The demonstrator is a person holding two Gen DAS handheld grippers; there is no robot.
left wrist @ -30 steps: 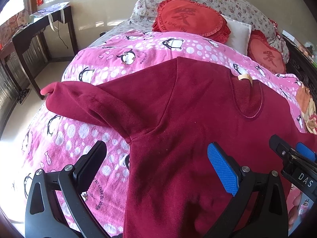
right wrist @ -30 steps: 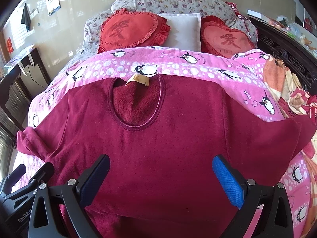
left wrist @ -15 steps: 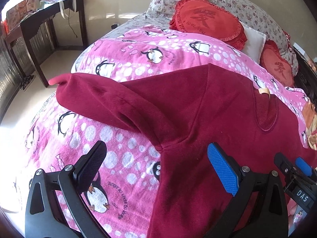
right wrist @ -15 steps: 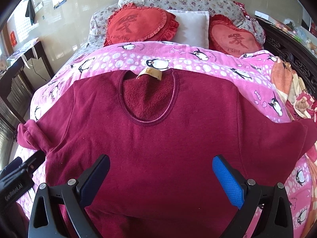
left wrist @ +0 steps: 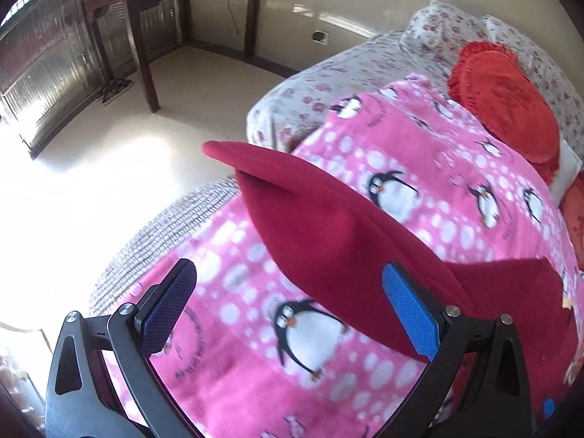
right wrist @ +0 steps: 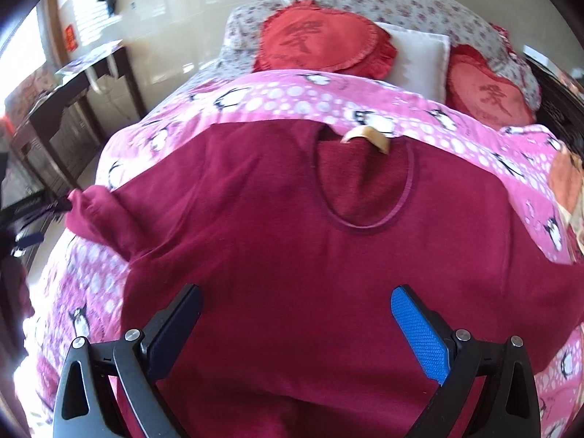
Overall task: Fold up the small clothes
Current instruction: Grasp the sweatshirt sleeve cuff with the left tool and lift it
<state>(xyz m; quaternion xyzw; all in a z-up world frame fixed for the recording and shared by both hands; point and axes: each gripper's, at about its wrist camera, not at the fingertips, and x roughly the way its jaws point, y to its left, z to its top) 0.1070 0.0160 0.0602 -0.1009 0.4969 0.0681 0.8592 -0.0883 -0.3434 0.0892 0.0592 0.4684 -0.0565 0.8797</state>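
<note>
A dark red long-sleeved top [right wrist: 292,248] lies flat, front up, on a pink penguin blanket [right wrist: 284,98] on the bed, neckline with a tan label [right wrist: 368,135] toward the pillows. Its left sleeve [left wrist: 314,211] runs out to the bed's left edge. My left gripper [left wrist: 292,306] is open and empty, over the blanket just in front of that sleeve. My right gripper [right wrist: 295,321] is open and empty above the top's lower body. The left gripper shows dimly at the left edge of the right wrist view [right wrist: 25,215], by the sleeve cuff [right wrist: 87,208].
Red heart cushions [right wrist: 317,40] and a white pillow [right wrist: 419,58] lie at the head of the bed. A dark wooden table [left wrist: 157,7] stands on the floor to the left. The bed edge drops to the floor [left wrist: 109,153] left of the sleeve. Other cloth [right wrist: 569,186] lies at the right.
My left gripper has swung left, from over the top's body out to the left sleeve and the bed edge. My right gripper has shifted slightly right and forward. Both stay open.
</note>
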